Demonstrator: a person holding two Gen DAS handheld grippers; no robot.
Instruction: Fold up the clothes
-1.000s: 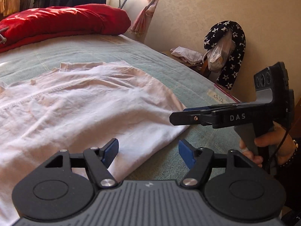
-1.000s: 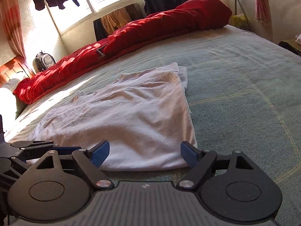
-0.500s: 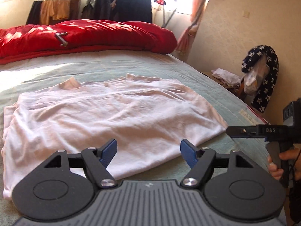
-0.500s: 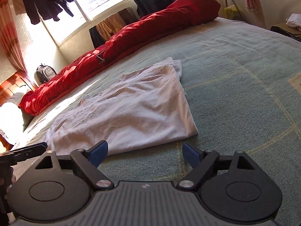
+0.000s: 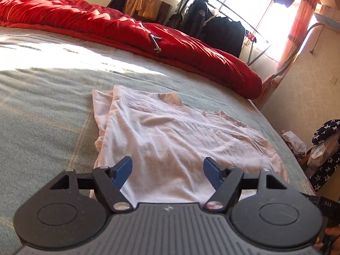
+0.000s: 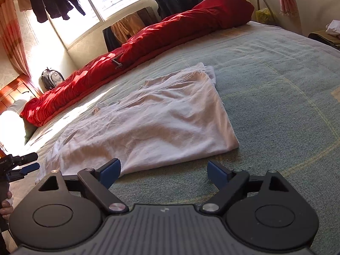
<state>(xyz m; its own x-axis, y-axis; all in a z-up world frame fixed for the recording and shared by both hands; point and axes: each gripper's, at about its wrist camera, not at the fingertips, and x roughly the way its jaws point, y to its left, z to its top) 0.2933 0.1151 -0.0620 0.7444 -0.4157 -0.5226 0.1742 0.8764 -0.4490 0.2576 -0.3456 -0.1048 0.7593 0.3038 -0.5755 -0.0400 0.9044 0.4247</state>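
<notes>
A pale pink shirt [image 5: 170, 136] lies folded over on the green bedspread [image 5: 42, 110]; it also shows in the right wrist view [image 6: 153, 123]. My left gripper [image 5: 167, 170] is open and empty, hovering over the shirt's near end. My right gripper [image 6: 163, 173] is open and empty, just short of the shirt's near edge, over the bedspread [image 6: 286, 106]. The left gripper also shows at the far left of the right wrist view [image 6: 25, 165]. Part of the right gripper's body [image 5: 327, 204] shows at the right edge of the left wrist view.
A red duvet [image 5: 148, 34] lies bunched along the far side of the bed, also in the right wrist view [image 6: 148, 40]. Dark clothes hang on a rack [image 5: 216, 25] by the window. A star-patterned cloth [image 5: 325, 153] and a bag sit right of the bed.
Both grippers have drawn back and apart from the shirt. The left gripper has swung to the shirt's left end; the right one now sees the shirt's near right corner from farther off. Both stay open.
</notes>
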